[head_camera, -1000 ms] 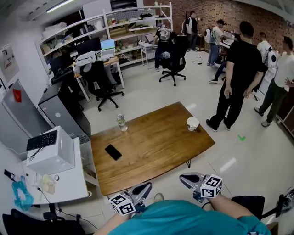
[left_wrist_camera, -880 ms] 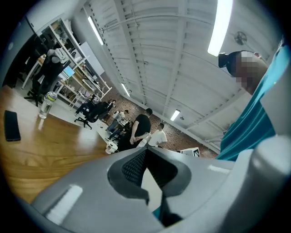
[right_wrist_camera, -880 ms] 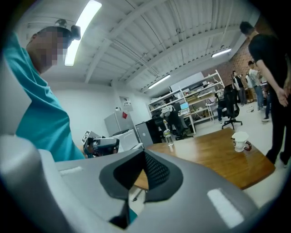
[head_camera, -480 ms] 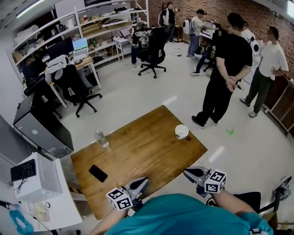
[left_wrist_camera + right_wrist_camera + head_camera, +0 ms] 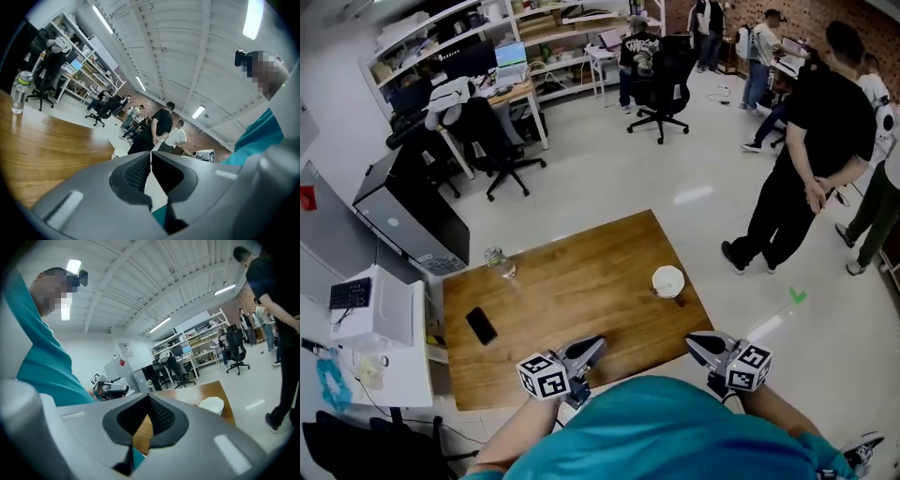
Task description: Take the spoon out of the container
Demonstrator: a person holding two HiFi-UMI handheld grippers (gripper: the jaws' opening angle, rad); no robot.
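Note:
A white round container [image 5: 667, 280] stands on the wooden table [image 5: 572, 291] near its right end; it also shows in the right gripper view [image 5: 212, 405]. I cannot make out a spoon in it. My left gripper [image 5: 596, 345] hovers over the table's near edge, well to the left of and nearer than the container. In its own view the left gripper [image 5: 151, 153] is shut with nothing held. My right gripper [image 5: 694, 341] hangs just off the near right corner, a short way in front of the container. Its own view shows the right gripper [image 5: 149, 397] shut and empty.
A water bottle [image 5: 497, 262] and a black phone [image 5: 481, 325] sit on the table's left part. A white side unit [image 5: 380, 323] stands left of the table. A person in black [image 5: 811, 159] stands right of it; office chairs [image 5: 661, 89] are beyond.
The head view has swung, so the table sits differently in the picture. Both grippers stay shut near the table's near edge, pointing at the table.

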